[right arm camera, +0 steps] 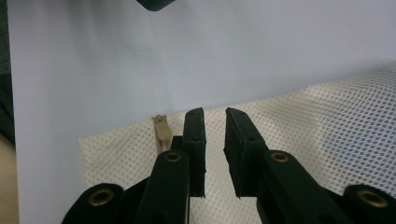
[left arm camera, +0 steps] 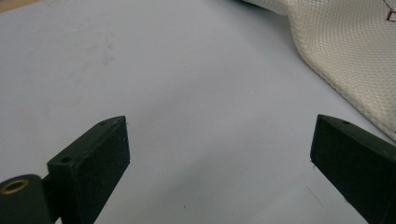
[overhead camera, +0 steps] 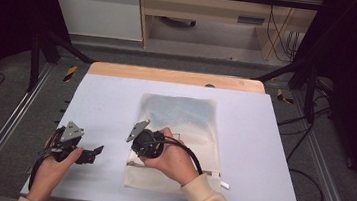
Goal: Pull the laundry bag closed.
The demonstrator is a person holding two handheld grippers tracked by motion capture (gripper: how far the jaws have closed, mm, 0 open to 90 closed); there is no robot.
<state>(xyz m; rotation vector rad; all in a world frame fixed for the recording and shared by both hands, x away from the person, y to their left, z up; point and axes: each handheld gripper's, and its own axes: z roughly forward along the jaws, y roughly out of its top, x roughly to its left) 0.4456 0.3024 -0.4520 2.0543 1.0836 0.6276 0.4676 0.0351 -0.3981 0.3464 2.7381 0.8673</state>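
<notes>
A white mesh bag point(overhead camera: 179, 125) lies flat on the pale table point(overhead camera: 263, 139), near its middle. My right gripper point(overhead camera: 136, 149) is low over the bag's lower left part, pointing toward the bag's left edge. In the right gripper view its jaws point(right arm camera: 215, 114) stand almost together over the mesh point(right arm camera: 327, 116), with only a thin slit and nothing visibly pinched; a small tan tab point(right arm camera: 162, 128) lies just left of them. My left gripper point(overhead camera: 94, 154) rests to the left of the bag, open over bare table point(left arm camera: 219, 140), with the bag's edge point(left arm camera: 345, 51) at its upper right.
A wooden strip point(overhead camera: 176, 76) runs along the table's far edge. A small white tag point(overhead camera: 224, 185) sticks out at the bag's lower right corner. Black frame legs and cables stand on the floor at both sides. Bare table lies left and right of the bag.
</notes>
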